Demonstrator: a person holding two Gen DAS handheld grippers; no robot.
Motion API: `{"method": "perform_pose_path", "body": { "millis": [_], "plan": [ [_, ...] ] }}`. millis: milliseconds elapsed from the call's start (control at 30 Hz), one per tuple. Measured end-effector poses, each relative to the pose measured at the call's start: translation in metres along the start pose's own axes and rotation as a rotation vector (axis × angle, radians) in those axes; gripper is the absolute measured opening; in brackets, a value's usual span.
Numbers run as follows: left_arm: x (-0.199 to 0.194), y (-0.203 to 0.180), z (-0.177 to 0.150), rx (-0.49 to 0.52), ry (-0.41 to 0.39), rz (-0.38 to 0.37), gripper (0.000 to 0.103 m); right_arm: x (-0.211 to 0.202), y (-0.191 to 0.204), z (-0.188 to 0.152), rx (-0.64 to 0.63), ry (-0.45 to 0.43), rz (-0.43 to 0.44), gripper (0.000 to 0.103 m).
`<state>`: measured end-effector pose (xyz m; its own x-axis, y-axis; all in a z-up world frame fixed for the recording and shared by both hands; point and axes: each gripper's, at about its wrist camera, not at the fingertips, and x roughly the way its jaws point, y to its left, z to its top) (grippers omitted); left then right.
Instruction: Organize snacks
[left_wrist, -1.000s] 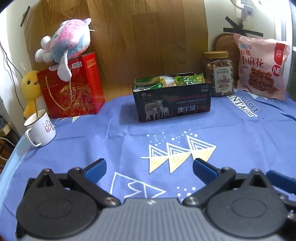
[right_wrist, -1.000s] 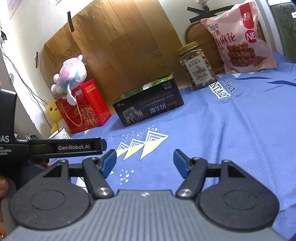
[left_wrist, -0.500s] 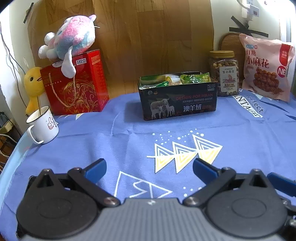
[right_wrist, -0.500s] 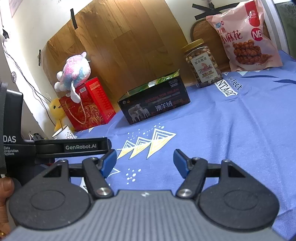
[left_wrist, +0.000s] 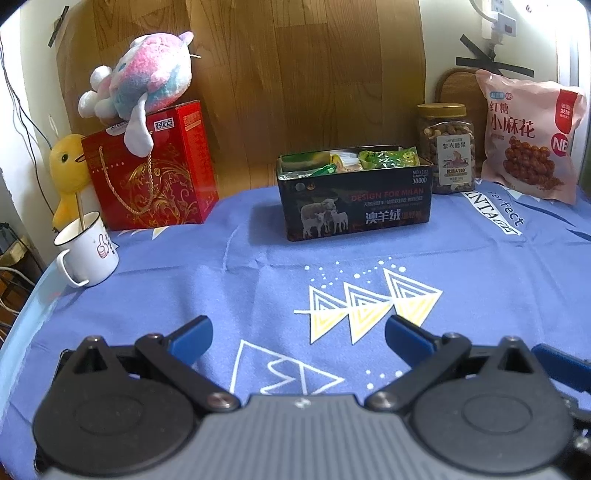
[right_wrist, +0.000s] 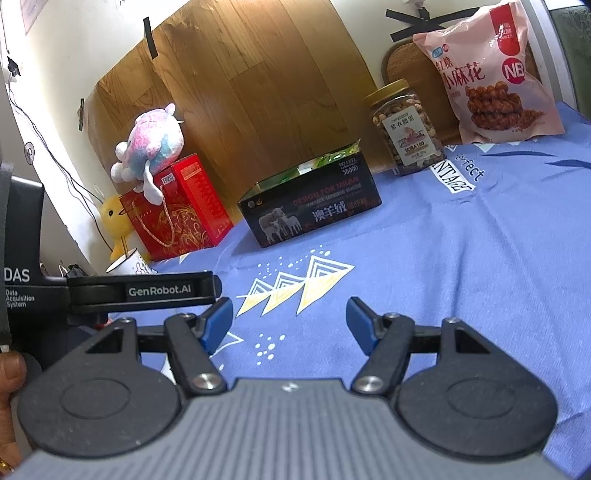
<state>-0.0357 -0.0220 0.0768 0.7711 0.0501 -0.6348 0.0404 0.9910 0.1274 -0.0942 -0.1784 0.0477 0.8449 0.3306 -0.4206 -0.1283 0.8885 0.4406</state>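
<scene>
A black tin box (left_wrist: 354, 206) with sheep on its front stands at the back middle of the blue cloth, with several green and yellow snack packets (left_wrist: 373, 160) inside. It also shows in the right wrist view (right_wrist: 314, 210). A nut jar (left_wrist: 447, 147) and a pink snack bag (left_wrist: 528, 140) stand to its right. My left gripper (left_wrist: 299, 339) is open and empty, low over the cloth, well short of the box. My right gripper (right_wrist: 290, 321) is open and empty, beside the left one.
A red gift box (left_wrist: 147, 170) with a plush toy (left_wrist: 144, 85) on top stands at the back left. A yellow duck toy (left_wrist: 68, 173) and a white mug (left_wrist: 86, 254) sit near the left table edge. The left gripper's body (right_wrist: 140, 291) shows at the right view's left.
Both grippers have drawn back and shifted a little, so the box sits slightly more to the right in both views. Both stay open and empty.
</scene>
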Motion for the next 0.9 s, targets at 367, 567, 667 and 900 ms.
{"method": "perform_pose_path", "body": {
  "millis": [367,567,667,900],
  "plan": [
    [0.007,0.004,-0.001,-0.012,0.025,-0.001,0.103,0.003,-0.001,-0.001,-0.006,0.002,-0.01,0.07],
    [0.008,0.01,0.001,-0.03,0.03,0.002,0.103,0.004,-0.003,-0.001,0.011,0.001,-0.022,0.07],
    [0.009,0.009,0.001,-0.027,0.033,-0.003,0.103,0.003,-0.002,-0.001,0.003,-0.005,-0.023,0.07],
    [0.006,0.007,0.001,-0.016,0.025,-0.001,0.103,0.004,-0.001,-0.002,-0.001,-0.001,-0.023,0.07]
  ]
}}
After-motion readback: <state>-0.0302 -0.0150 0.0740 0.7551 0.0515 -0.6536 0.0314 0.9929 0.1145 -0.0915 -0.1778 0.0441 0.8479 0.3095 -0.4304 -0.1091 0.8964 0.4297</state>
